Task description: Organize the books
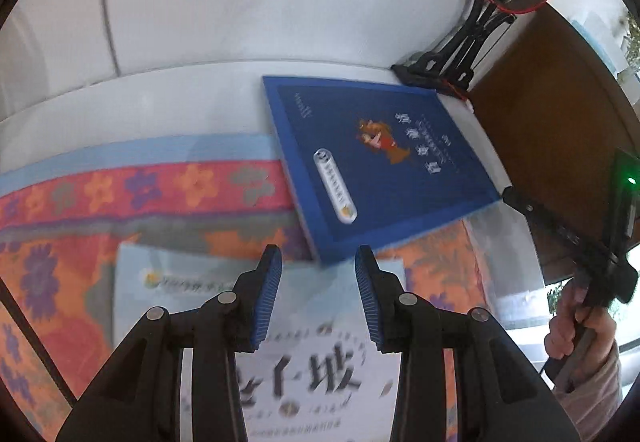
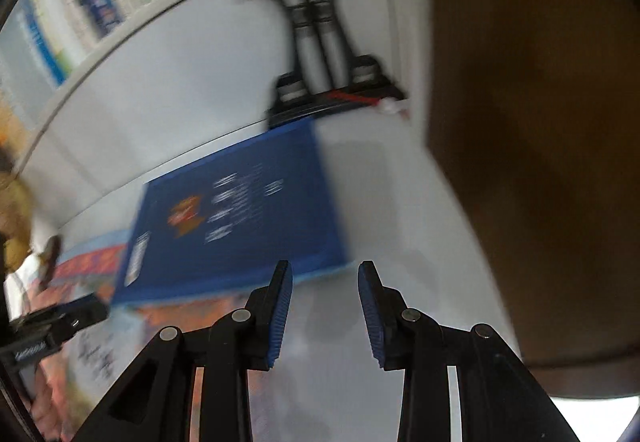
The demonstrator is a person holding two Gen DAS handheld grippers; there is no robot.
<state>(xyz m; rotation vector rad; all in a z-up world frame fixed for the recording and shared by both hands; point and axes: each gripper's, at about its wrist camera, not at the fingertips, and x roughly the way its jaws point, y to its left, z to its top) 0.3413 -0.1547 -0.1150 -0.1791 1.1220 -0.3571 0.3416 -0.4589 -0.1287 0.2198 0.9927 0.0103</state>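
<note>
Blue book (image 1: 376, 158) lies flat beyond left tool (image 1: 318, 298) (empty).

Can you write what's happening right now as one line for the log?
left gripper: open, empty, over pale book | right gripper: open, empty, near blue book | blue book: flat, overlapping floral cloth

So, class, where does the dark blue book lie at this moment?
In the left wrist view the dark blue book lies flat right of centre, partly on the flowered cloth, its far corner by the black fan stand.
</note>
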